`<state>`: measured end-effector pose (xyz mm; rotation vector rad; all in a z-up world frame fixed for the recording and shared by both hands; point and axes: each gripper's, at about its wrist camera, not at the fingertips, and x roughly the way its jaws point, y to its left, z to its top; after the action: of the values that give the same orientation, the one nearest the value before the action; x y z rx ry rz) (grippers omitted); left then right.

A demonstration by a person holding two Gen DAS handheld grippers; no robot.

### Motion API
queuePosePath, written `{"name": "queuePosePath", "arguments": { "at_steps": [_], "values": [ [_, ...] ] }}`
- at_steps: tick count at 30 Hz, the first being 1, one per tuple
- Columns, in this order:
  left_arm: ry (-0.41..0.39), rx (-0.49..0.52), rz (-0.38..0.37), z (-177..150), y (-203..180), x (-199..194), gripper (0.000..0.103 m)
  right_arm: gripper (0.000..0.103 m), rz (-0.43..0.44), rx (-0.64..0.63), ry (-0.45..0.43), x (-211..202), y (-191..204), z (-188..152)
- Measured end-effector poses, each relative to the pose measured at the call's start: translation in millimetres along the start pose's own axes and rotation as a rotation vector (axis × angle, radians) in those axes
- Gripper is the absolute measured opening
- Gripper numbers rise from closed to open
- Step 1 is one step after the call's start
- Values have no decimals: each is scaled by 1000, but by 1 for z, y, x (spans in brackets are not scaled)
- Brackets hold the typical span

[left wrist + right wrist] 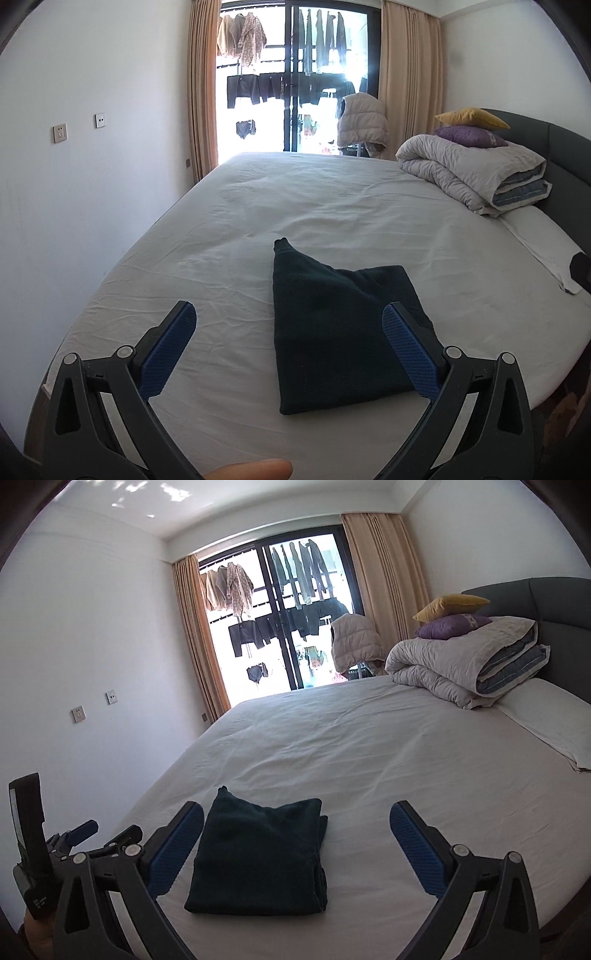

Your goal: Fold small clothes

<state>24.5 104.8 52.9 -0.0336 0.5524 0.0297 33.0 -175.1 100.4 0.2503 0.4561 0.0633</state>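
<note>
Lying lower centre of frame: dark folded garment (332, 332) on white bed sheet (332, 206). Left gripper (290, 314) and right gripper (297, 814) being held spread wide, empty. Protruding far corner likely being best tucked square.

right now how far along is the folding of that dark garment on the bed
Done: the dark garment lies folded into a compact stack on the white bed sheet, though one corner pokes out at the far end. In hand: nothing; the left tongs and right tongs are both open and empty above it. Left: perhaps tucking in that corner. No other unfolded small clothes are visible on the bed.
</note>
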Motion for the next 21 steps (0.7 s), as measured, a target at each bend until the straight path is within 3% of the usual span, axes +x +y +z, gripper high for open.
{"name": "queuePosePath", "arguments": {
  "at_steps": [12,21],
  "values": [
    [151,-24,8,-52,17,44,103,103,-30,-61,211,44,25,-53],
    [170,-18,0,-56,20,55,103,103,-50,-57,256,55,25,-60]
  ]
}}
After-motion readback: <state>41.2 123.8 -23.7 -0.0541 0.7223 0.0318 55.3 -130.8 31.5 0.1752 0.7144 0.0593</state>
